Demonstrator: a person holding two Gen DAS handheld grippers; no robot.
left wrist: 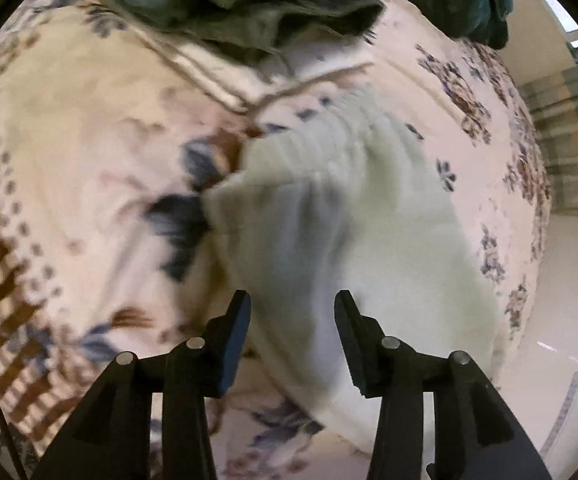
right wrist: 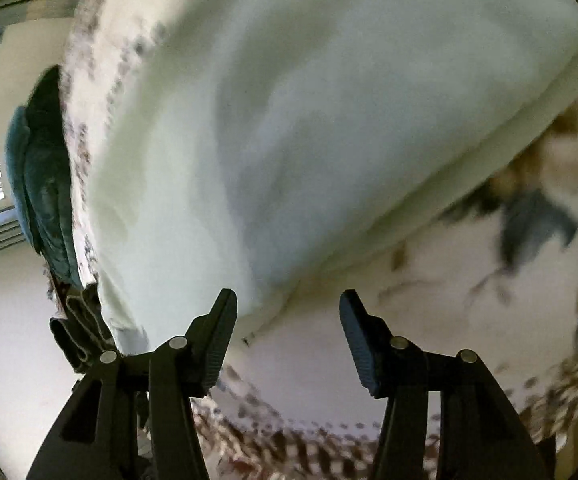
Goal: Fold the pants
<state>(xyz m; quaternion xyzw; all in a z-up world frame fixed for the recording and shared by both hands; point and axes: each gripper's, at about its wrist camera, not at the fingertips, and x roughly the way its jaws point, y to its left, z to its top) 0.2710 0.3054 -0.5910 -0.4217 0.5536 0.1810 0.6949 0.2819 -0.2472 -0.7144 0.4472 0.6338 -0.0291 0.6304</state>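
Pale pants [left wrist: 329,216] on floral bedspread [left wrist: 89,160] beneath both hand-held grippers [left wrist: 293,308] [right wrist: 289,308], parted, empty.

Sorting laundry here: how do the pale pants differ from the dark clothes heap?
The pale pants are whitish-green and lie mid-bed in one smooth folded piece; the dark clothes heap is grey-green, crumpled, and sits at the bed's far edge. Both rest on the floral bedspread.
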